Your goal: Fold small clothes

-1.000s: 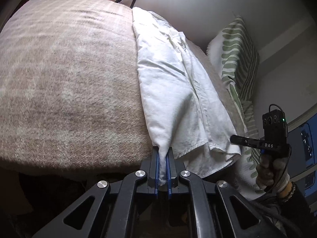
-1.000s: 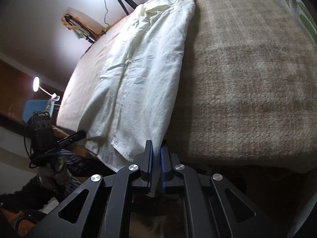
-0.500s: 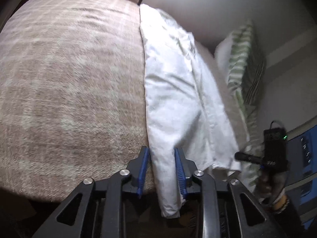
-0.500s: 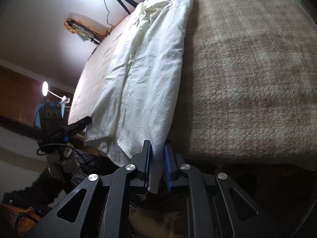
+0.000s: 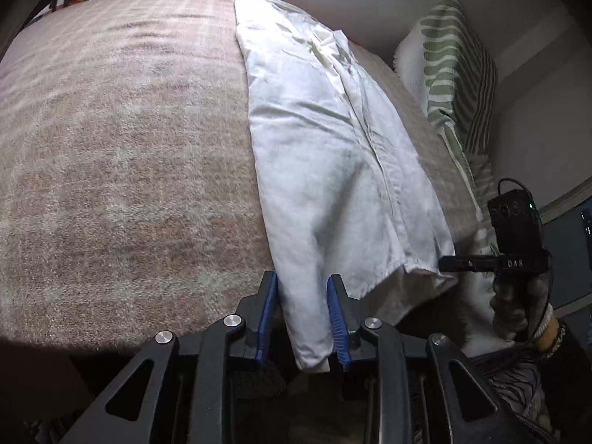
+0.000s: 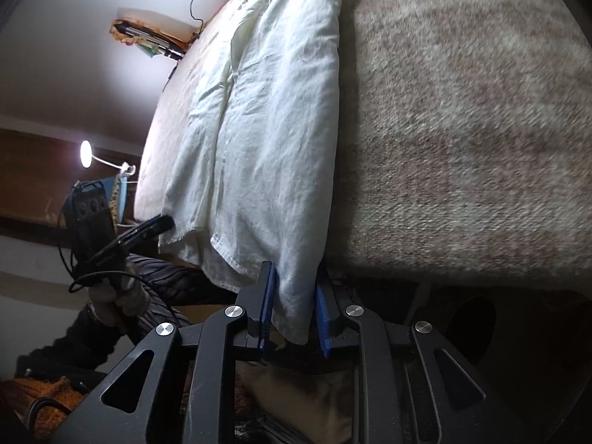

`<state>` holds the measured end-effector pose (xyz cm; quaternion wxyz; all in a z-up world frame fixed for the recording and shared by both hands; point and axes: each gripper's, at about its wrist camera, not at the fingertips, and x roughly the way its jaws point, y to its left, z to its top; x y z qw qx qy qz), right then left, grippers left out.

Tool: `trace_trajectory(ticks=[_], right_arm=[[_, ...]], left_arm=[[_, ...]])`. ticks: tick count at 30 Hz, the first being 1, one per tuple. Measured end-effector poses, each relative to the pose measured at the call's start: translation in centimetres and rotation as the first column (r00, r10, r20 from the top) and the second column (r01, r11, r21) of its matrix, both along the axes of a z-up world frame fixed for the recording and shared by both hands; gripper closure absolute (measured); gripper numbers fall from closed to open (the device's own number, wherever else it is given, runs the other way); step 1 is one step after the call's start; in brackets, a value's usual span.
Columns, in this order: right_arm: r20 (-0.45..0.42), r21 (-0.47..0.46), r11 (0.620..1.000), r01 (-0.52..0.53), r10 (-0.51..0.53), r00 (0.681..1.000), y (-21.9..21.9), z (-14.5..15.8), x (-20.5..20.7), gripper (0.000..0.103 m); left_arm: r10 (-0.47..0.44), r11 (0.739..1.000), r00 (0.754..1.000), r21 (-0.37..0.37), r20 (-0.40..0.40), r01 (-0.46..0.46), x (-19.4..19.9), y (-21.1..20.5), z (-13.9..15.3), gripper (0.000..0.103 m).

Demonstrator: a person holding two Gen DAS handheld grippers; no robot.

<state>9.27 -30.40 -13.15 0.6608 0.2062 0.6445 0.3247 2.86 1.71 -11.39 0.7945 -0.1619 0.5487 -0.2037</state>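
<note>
Both grippers releasing the white shirt (image 5: 333, 170) at the bed (image 5: 122, 148) edge.
Left gripper (image 5: 302, 314) and right gripper (image 6: 293, 310) are gaping, unclenched; backing straight off is avoiding snagging hems.

Bare blanket (image 5: 122, 155) beside garment (image 5: 333, 170)

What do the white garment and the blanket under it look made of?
Garment: thin woven cloth, probably cotton or linen, matte. It shows fine crinkles and a stitched hem, and hangs limp between the open jaws.
Blanket: thick wool-like weave, fuzzy nap, faint beige plaid. The fibre itself cannot be told.
</note>
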Motion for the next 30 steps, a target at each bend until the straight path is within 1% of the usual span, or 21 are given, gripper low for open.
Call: trace_trajectory(ticks=[1, 2, 3, 4, 6, 11, 15, 16, 19, 22, 24, 26, 30], right_arm=[[-0.007, 0.008, 1.000, 0.001, -0.001, 1.000, 0.1, -0.1, 0.0, 0.083], [-0.006, 0.020, 1.000, 0.001, -0.001, 1.000, 0.2, 0.0, 0.0, 0.088], [-0.001, 0.029, 1.000, 0.000, 0.000, 1.000, 0.3, 0.2, -0.1, 0.092], [0.009, 0.043, 0.999, 0.002, -0.003, 1.000, 0.4, 0.6, -0.1, 0.094], [0.024, 0.079, 0.997, 0.016, -0.018, 1.000, 0.3, 1.4, -0.1, 0.095], [0.071, 0.154, 0.986, 0.061, -0.072, 0.995, -0.3, 3.5, 0.3, 0.096], [0.091, 0.236, 0.965, 0.116, -0.140, 0.986, -1.0, 4.8, 1.3, 0.096], [0.100, 0.250, 0.960, 0.124, -0.153, 0.983, -1.0, 5.2, 1.7, 0.096], [0.138, 0.270, 0.952, 0.147, -0.189, 0.972, -1.1, 6.4, 3.3, 0.096], [0.166, 0.272, 0.946, 0.174, -0.224, 0.960, -0.9, 7.2, 5.2, 0.096], [0.168, 0.270, 0.942, 0.198, -0.249, 0.954, -0.7, 7.2, 6.7, 0.096], [0.164, 0.263, 0.939, 0.221, -0.269, 0.949, -0.7, 7.2, 8.1, 0.096], [0.173, 0.216, 0.942, 0.257, -0.296, 0.939, 0.1, 6.4, 11.1, 0.096]], left_arm=[[0.013, 1.000, 1.000, 0.001, 0.002, -0.013, 0.0, 0.0, 0.0, 0.083], [0.014, 1.000, 1.000, -0.007, -0.006, -0.014, 0.0, 0.0, -0.1, 0.084], [0.017, 0.999, 1.000, -0.033, -0.018, -0.017, 0.1, 0.1, -0.2, 0.089], [0.028, 0.996, 0.999, -0.081, -0.030, -0.030, 0.2, 0.6, -0.2, 0.094], [0.042, 0.990, 0.998, -0.129, -0.055, -0.049, 0.5, 1.1, -0.1, 0.097], [0.033, 0.984, 0.998, -0.174, -0.045, -0.040, 1.2, 1.3, 1.7, 0.099], [0.028, 0.980, 1.000, -0.198, -0.013, -0.030, 2.6, 1.5, 4.0, 0.099], [0.063, 0.974, 0.998, -0.218, -0.010, -0.064, 3.3, 1.5, 4.6, 0.099], [0.085, 0.970, 0.996, -0.229, 0.013, -0.080, 5.5, 1.7, 6.0, 0.099], [0.104, 0.968, 0.994, -0.232, 0.027, -0.095, 8.1, 1.5, 6.6, 0.099], [0.123, 0.965, 0.992, -0.238, 0.025, -0.114, 9.7, 1.5, 6.4, 0.099], [0.149, 0.966, 0.988, -0.221, 0.036, -0.137, 11.1, 1.5, 6.3, 0.099], [0.167, 0.967, 0.985, -0.198, 0.031, -0.158, 13.7, 1.0, 5.4, 0.099]])
